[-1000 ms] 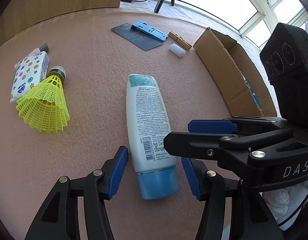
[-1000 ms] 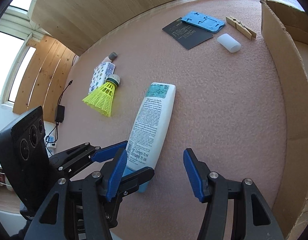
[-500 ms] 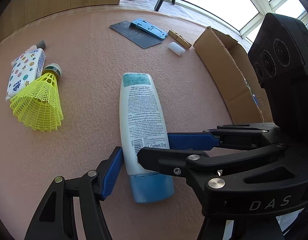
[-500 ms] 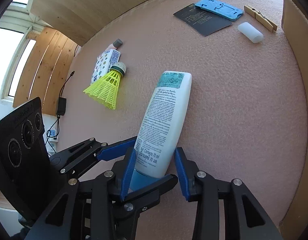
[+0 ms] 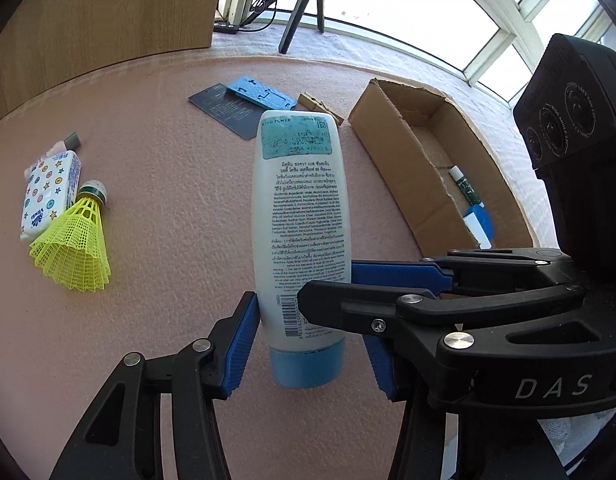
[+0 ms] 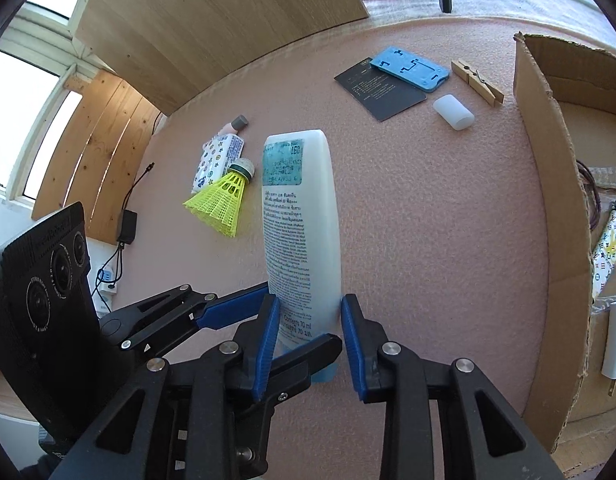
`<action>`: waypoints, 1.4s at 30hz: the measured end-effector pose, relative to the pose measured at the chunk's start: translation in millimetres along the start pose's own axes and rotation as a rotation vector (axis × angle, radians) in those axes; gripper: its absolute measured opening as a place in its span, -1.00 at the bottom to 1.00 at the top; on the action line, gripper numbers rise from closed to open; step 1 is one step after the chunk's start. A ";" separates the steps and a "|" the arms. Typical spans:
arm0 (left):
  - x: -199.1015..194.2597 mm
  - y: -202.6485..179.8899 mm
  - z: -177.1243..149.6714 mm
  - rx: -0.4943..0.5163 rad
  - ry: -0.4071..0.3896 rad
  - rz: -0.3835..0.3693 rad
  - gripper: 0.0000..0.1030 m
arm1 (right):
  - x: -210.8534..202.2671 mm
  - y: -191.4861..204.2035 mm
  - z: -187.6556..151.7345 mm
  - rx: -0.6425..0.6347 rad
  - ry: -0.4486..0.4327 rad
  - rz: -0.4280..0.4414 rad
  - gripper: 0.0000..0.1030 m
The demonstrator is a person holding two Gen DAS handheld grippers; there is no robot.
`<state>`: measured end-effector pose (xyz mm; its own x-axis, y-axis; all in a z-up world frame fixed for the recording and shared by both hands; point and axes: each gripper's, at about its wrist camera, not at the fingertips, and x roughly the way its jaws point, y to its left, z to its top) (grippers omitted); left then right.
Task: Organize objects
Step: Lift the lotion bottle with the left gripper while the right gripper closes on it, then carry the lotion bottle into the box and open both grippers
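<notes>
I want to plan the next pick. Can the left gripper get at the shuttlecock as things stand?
Probably not yet. The left gripper is closing on the bottle, as is the right gripper. The shuttlecock itself lies uncovered on the mat beside a tissue pack.

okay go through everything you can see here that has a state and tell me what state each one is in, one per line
lotion bottle: lifted off the table, cap end down, gripped by both grippers
right gripper: jaws closing, pads on the bottle
left gripper: jaws closing, bottle between its pads
cardboard box: open, items inside
shuttlecock: lying on its side
clothespin: lying flat, shut
</notes>
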<state>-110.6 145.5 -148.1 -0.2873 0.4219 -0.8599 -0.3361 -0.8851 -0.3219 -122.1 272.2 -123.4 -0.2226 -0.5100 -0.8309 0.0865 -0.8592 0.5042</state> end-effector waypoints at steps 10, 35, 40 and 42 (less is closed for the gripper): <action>-10.2 -73.0 50.6 0.118 -0.070 -0.030 0.05 | -81.3 -31.4 13.3 0.026 -0.136 -0.021 -0.44; 112.5 -182.4 127.0 0.159 0.029 -0.136 0.01 | -129.3 -176.4 41.2 0.165 -0.163 -0.126 -0.44; 122.9 -181.2 129.0 0.158 0.043 -0.134 0.01 | -124.9 -183.9 42.3 0.173 -0.150 -0.126 -0.44; 122.4 -180.9 127.9 0.162 0.045 -0.135 0.00 | -124.3 -185.0 42.8 0.170 -0.148 -0.129 -0.44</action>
<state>-199.7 382.4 -144.4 -0.1907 0.5216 -0.8316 -0.5093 -0.7768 -0.3704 -151.9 496.3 -103.3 -0.3616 -0.3744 -0.8539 -0.1134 -0.8914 0.4389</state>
